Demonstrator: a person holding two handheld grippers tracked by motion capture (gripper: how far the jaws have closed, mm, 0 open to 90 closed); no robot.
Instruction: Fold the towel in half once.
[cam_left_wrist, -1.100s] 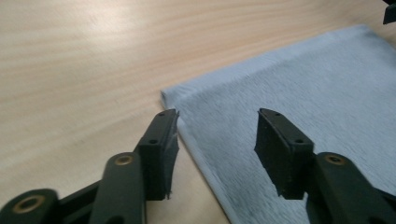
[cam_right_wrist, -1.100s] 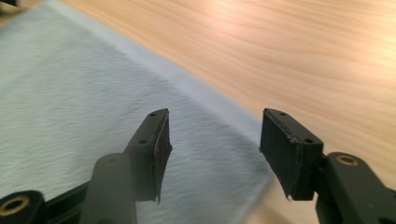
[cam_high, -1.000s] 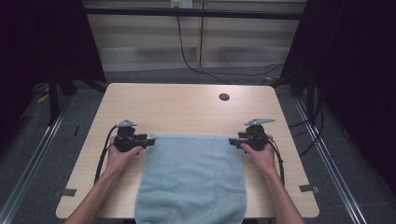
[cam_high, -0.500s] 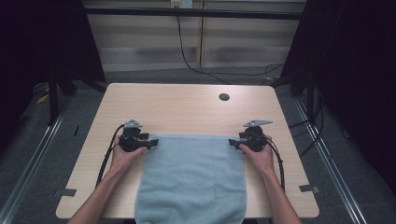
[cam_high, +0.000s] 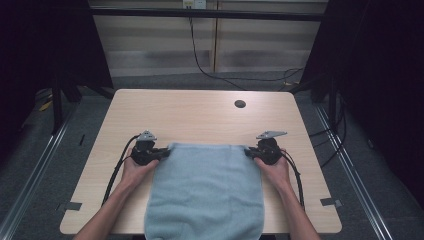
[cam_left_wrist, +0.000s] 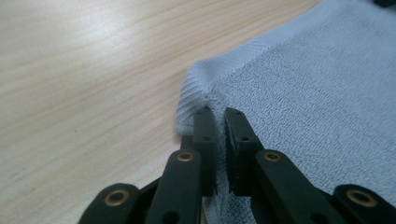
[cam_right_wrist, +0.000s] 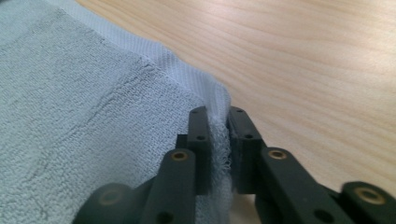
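Item: pale blue towel (cam_high: 207, 192), flat on tabletop (cam_high: 200, 117), near edge overhanging; left tongs (cam_high: 163, 153) and right tongs (cam_high: 248, 152), jaws just closed, each pinch a far corner, likely for folding.

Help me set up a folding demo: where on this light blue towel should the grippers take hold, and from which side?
Grip the towel at its two far corners, coming in from the left and right edges. It lies flat with the near end hanging off the table, so only the hemmed far corners offer a free edge. The left gripper and right gripper have just been closing and now pinch those corners.
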